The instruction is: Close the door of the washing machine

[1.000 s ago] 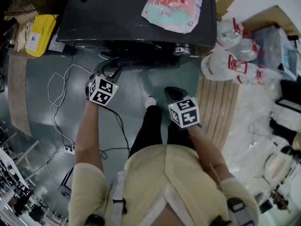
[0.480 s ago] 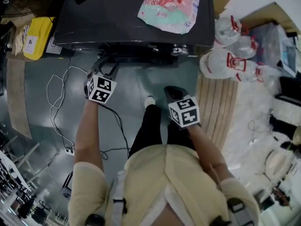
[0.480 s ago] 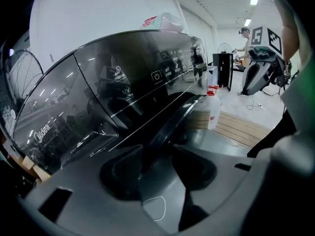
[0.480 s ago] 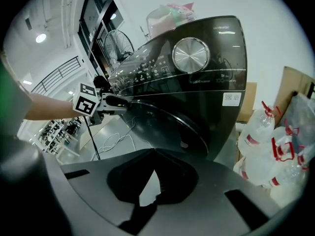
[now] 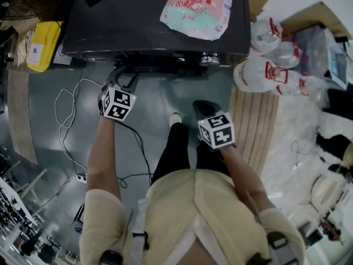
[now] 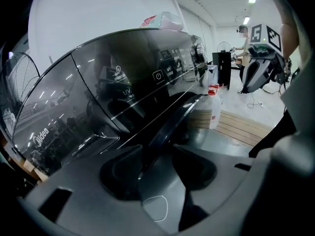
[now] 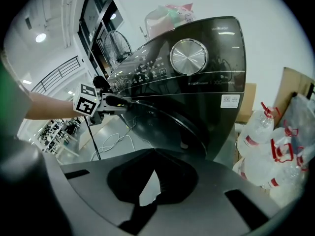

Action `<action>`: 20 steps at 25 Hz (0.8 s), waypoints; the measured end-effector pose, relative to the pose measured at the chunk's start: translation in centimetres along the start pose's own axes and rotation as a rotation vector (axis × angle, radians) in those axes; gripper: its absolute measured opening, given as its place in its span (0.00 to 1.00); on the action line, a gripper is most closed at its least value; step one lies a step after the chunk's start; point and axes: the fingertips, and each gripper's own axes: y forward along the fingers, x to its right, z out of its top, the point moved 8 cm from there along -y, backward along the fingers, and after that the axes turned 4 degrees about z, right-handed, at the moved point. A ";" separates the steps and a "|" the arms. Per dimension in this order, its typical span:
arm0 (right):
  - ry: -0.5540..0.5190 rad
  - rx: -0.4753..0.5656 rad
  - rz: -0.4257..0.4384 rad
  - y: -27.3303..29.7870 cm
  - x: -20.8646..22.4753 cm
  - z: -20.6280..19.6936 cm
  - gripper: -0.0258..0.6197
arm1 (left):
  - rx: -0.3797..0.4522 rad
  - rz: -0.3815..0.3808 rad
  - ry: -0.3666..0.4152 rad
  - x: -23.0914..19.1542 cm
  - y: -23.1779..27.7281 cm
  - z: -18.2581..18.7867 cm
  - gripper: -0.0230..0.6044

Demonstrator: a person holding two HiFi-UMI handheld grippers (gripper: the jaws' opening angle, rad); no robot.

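Note:
The black washing machine (image 5: 138, 21) fills the top of the head view, its round door (image 5: 165, 69) standing slightly out from the front. My left gripper (image 5: 126, 77) is at the door's left edge. In the left gripper view the dark door rim (image 6: 172, 124) runs between the spread jaws of that gripper (image 6: 157, 156), which is open. The right gripper view shows the door (image 7: 162, 124) close to the machine's front, with the left gripper (image 7: 106, 103) at its rim. My right gripper (image 5: 199, 106) hangs lower, away from the machine, shut and empty (image 7: 153, 173).
A pink and green plastic bag (image 5: 198, 4) lies on the machine's top. Large water bottles (image 5: 265, 73) and a wooden pallet (image 5: 256, 131) stand to the right. White cables (image 5: 69, 106) trail over the grey floor at the left, near a yellow case (image 5: 41, 40).
The left gripper has moved a little toward the machine, at the door's edge; over the last half second it barely moves. The right gripper has stayed in place.

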 end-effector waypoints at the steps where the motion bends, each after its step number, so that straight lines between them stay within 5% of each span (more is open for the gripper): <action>1: -0.001 -0.001 0.001 0.0 0.0 0.0 0.05 | 0.001 0.002 -0.002 0.0 0.1 0.0 0.31; 8: -0.013 0.002 -0.005 -0.6 -0.4 0.2 0.05 | -0.020 0.032 -0.022 0.1 -0.1 0.1 0.31; 20: -0.038 0.027 -0.015 -2.4 -0.4 0.2 0.05 | -0.033 0.060 -0.199 0.4 -1.2 -0.1 0.31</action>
